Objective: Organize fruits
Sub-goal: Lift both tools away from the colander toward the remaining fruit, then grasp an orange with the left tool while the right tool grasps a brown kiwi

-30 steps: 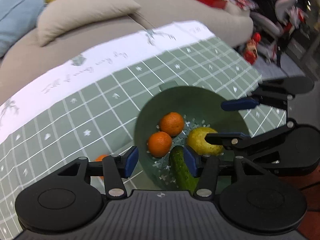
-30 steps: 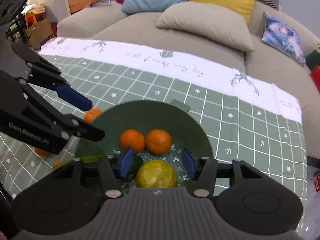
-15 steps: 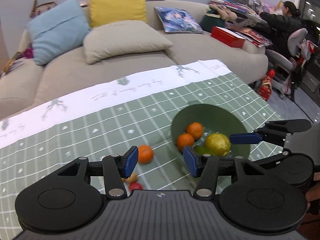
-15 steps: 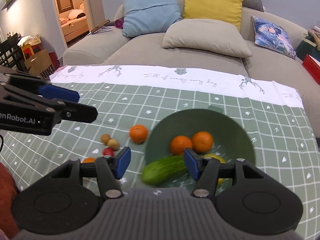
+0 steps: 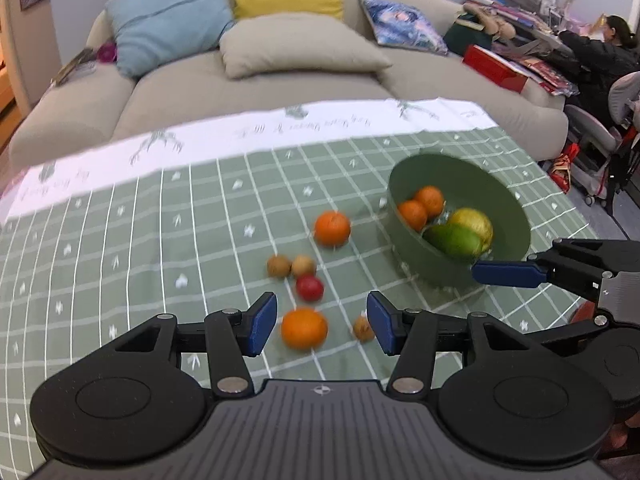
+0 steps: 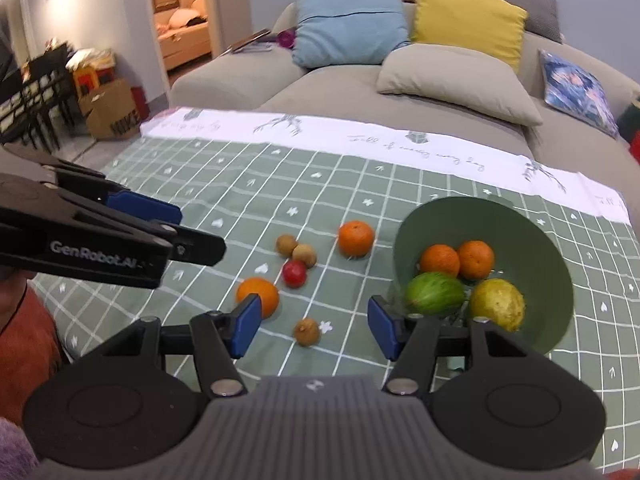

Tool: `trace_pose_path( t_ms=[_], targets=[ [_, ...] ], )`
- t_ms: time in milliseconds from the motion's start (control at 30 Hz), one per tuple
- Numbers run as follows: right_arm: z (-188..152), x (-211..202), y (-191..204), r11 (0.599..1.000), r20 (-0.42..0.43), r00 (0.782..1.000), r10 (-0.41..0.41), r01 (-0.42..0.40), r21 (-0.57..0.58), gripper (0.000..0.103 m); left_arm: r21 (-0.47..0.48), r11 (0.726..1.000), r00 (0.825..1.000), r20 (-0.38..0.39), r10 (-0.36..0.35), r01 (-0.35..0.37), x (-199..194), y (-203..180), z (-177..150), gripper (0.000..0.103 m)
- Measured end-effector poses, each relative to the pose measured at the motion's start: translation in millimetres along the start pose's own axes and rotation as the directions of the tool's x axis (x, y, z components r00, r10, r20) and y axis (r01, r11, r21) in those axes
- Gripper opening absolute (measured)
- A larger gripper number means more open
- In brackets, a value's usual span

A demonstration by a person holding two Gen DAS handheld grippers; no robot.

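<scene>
Fruit holdings, current count: the green bowl (image 6: 520,216) contains two oranges (image 6: 440,260), a yellowish pear-like fruit (image 6: 497,303) and a green cucumber-like piece (image 6: 435,293); that load matches the view a second ago. Changed item: both grippers, then close over the bowl, have drawn back and up, so the loose fruit on the bench (image 5: 160,240) is now in sight. Judgement: the last deposit is done and the next pick is being chosen.

Loose stock, left of the bowl:
- near orange (image 5: 304,328), closest to the left gripper
- far orange (image 5: 332,228)
- red fruit (image 5: 309,287)
- two brown fruits (image 5: 279,266), touching each other
- single brown fruit (image 5: 363,328), beside the near orange

Left gripper (image 5: 322,324): above the bench, fingers (image 5: 262,322) spread wide, nothing held, the near orange framed between them but clearly below.

Right gripper (image 6: 314,326): level and forward-facing, fingers (image 6: 246,324) spread wide and empty, its right finger just before the bowl's near rim. Contact cannot be told.
</scene>
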State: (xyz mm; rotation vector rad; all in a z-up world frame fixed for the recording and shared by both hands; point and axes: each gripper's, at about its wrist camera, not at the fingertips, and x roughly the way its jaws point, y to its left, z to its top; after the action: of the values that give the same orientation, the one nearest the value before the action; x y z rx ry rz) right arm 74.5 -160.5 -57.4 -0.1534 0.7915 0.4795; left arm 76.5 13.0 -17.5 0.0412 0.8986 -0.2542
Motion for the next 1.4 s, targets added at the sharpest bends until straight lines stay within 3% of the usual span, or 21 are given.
trace_pose_path(
  t_ms=[333, 700, 900, 1400],
  targets=[
    [-17.8, 25.6, 12.5, 0.997, -0.065, 0.998, 0.004, -0.009, -0.072, 0.055, -0.032, 0.998, 0.998, -0.054, 0.043, -0.045, 17.1, 6.4, -33.0, 0.061],
    [-20.5, 50.6, 10.6, 0.998, -0.099, 0.995, 0.012, -0.017, -0.053, 0.031, -0.102, 0.994, 0.998, -0.064, 0.024, -0.031, 36.4, 18.3, -31.1, 0.058],
    [-19.7, 69.5, 6.2, 0.999, -0.127, 0.992, 0.019, -0.024, -0.037, 0.031, -0.096, 0.994, 0.996, -0.084, 0.039, -0.047, 51.3, 17.8, -30.5, 0.054],
    [-19.7, 107.4, -0.1, 0.998, -0.183, 0.982, 0.039, -0.046, -0.036, 0.026, -0.151, 0.989, 0.987, -0.161, -0.027, 0.003, 93.8, 26.7, -23.3, 0.053]
  ],
)
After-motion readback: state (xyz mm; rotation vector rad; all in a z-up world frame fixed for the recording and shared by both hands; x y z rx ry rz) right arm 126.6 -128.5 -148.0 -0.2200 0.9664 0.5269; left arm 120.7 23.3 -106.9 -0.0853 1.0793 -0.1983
